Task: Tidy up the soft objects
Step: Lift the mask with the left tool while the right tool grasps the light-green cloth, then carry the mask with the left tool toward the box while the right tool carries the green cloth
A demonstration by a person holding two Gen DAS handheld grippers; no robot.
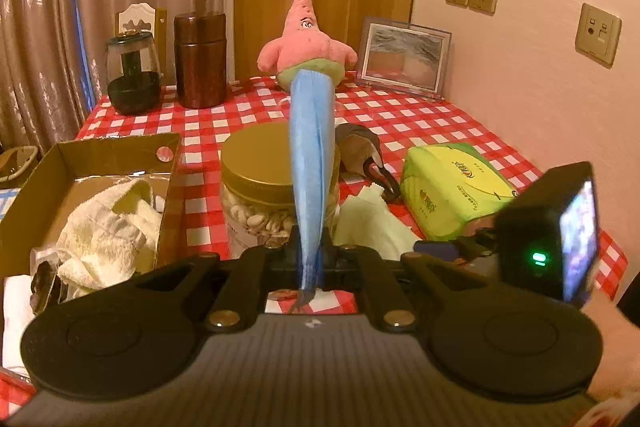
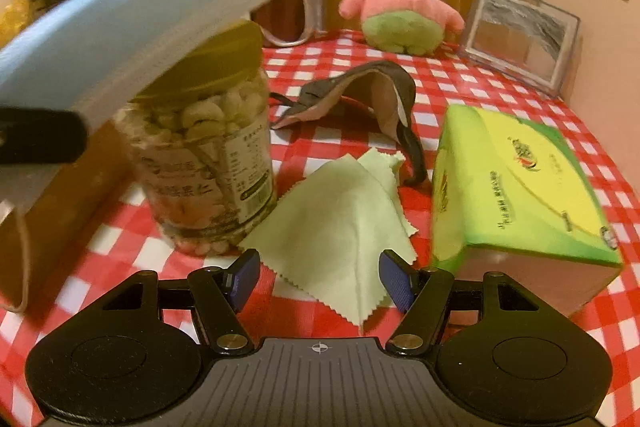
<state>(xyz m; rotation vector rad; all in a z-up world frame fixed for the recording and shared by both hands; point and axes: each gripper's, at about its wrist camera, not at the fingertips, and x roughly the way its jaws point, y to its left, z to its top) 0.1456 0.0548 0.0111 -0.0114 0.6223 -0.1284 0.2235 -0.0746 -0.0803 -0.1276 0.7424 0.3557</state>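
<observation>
My left gripper [image 1: 309, 259] is shut on a blue face mask [image 1: 311, 163], held edge-on and standing up above the table; the same mask [image 2: 120, 23] crosses the upper left of the right wrist view. My right gripper [image 2: 318, 281] is open just above a pale green cloth [image 2: 340, 227] lying flat on the checked tablecloth, nothing between its fingers. A dark eye mask [image 2: 360, 95] lies crumpled behind the cloth. A pink star plush [image 2: 402, 3] sits upright at the back. A cardboard box [image 1: 40, 171] at left holds a white towel [image 1: 108, 227].
A nut jar with a gold lid [image 2: 208, 155] stands left of the green cloth. A green tissue pack [image 2: 520, 187] lies to its right. A picture frame [image 2: 524, 35] leans at the back wall. A dark canister [image 1: 200, 59] and glass jar [image 1: 132, 71] stand back left.
</observation>
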